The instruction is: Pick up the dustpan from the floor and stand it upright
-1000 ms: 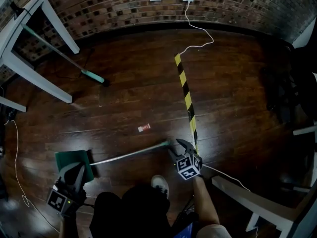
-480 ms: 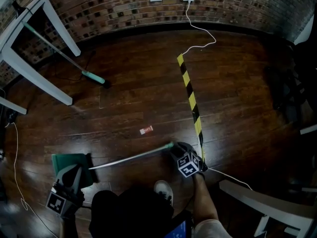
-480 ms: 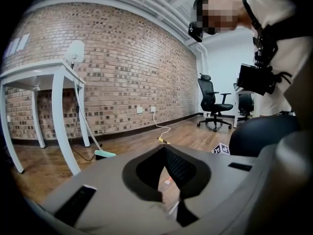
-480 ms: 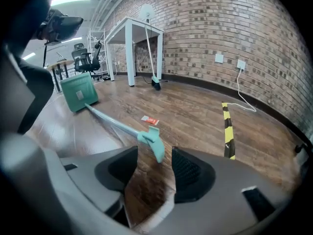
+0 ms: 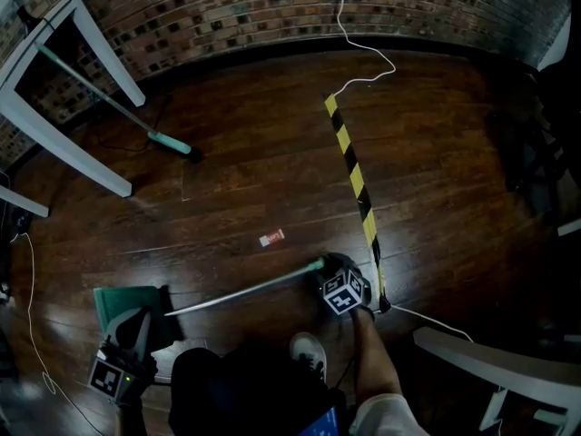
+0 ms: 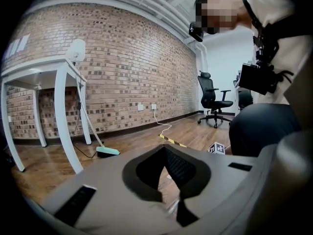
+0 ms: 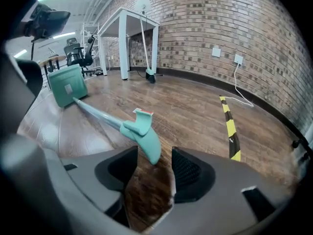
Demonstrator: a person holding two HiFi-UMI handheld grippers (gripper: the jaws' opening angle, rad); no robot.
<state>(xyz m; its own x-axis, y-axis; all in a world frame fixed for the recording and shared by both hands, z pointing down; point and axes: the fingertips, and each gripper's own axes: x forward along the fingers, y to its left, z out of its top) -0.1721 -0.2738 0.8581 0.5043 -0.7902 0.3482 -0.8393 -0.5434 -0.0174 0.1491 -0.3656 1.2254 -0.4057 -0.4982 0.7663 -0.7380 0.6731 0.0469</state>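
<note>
Head view: dark plank floor point(image 5: 227, 189). One green plastic dustpan point(image 5: 123, 300) at 8 o'clock, its long metal handle point(image 5: 241, 291) slanting to right gripper point(image 5: 327, 269) at 6. One yellow-black tape strip point(image 5: 356, 175) at 1, one broom point(image 5: 168, 141) at 10, one red scrap point(image 5: 270, 238) mid-floor. Left gripper point(image 5: 134, 327) just beside dustpan.
Left gripper view: jaws partly apart, nothing between them.
Right gripper view: jaws apart, teal hooked handle tip point(image 7: 145, 138) between them, not clamped. Dustpan at 10.
</note>
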